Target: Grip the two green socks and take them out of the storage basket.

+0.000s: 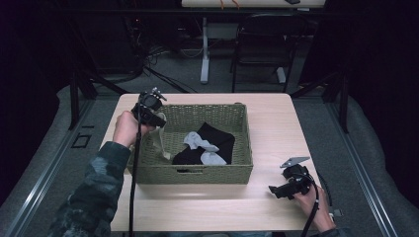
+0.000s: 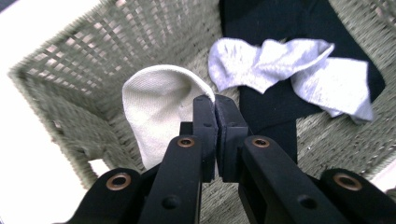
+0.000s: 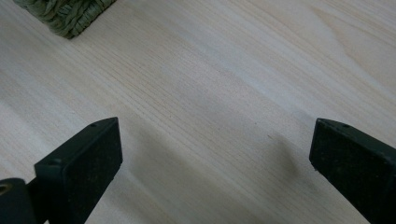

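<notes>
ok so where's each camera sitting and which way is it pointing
High view: fixed above the person's side, looking forward and down on the table; both forearms enter from the bottom, left gripper over the basket, right gripper low over bare wood.
Left gripper view: rides the left gripper, looking down into the basket; its fingers pinch a cream sock.
Right gripper view: rides the right gripper, facing tabletop between spread fingers.
Shared: high and left gripper views both show the grey sock on black cloth.
</notes>
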The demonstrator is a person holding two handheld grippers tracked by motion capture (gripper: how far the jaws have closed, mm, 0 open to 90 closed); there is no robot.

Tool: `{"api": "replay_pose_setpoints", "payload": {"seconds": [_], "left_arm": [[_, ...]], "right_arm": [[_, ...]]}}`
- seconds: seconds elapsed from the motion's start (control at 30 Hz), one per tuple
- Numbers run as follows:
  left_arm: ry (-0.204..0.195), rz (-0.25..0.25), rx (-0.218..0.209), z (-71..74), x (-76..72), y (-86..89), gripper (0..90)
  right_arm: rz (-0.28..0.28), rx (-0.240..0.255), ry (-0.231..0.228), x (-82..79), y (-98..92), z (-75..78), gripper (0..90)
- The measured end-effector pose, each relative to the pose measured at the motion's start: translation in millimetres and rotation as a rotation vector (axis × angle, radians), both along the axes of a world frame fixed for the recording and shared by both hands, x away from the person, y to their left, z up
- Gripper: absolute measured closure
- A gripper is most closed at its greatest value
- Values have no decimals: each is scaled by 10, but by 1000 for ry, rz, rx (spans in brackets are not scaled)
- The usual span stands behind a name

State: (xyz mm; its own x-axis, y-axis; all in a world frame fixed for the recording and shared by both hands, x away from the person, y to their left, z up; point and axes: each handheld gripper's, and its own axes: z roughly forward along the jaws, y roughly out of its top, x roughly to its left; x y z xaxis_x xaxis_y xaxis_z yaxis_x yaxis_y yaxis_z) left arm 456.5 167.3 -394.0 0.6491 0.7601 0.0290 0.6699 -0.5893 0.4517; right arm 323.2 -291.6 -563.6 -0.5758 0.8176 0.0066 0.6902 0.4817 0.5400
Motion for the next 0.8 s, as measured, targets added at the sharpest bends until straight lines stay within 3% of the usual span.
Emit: {"api": "replay_pose_setpoints", "payload": {"seconds": [0.23, 0.7, 0.8], "left_arm": [[-35, 1, -5, 232, -38, 35, 884], [-62, -4, -17, 623, -75, 121, 883], [-80, 6, -23, 786, -91, 183, 884]], "right_arm": [[0, -2, 1, 1, 0, -1, 17], [3, -20, 2, 3, -6, 4, 17], [5, -23, 5, 3, -7, 5, 17]]}}
